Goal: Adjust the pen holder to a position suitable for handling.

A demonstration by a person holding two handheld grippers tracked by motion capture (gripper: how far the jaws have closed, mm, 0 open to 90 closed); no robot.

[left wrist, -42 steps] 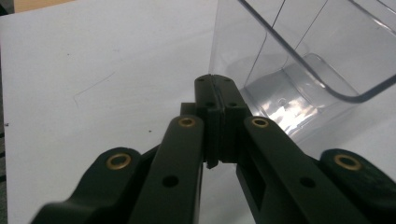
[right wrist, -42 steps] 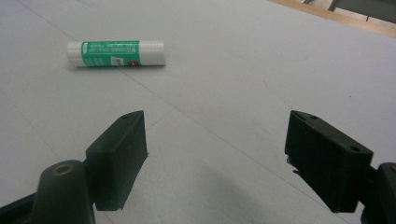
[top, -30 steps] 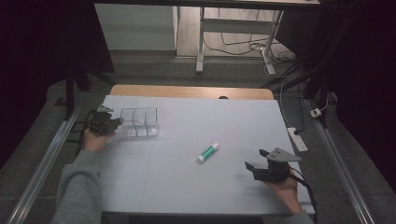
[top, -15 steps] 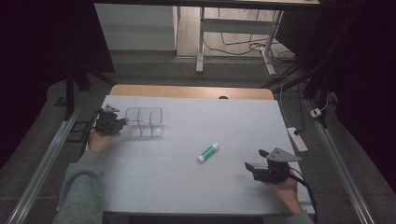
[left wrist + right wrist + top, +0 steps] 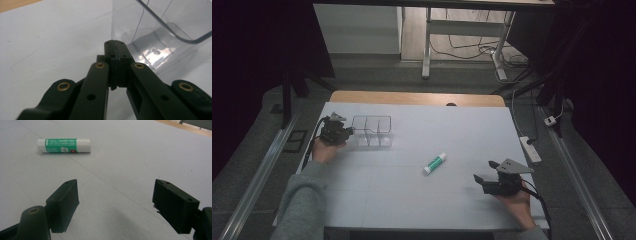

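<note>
A clear, glossy plastic organizer tray (image 5: 372, 131) catches highlights on a matt white tabletop (image 5: 412, 200) edged with bare wood. The glue stick (image 5: 63, 145) wears a smooth green-and-white printed label. Matt black plastic jaws with brass-coloured rivets form the left hand-held gripper (image 5: 115, 50).

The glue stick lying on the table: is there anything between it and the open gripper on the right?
Nothing visible. Bare table lies between the right gripper, jaws open, and the glue stick. The clear organizer sits far off by the left gripper.
</note>
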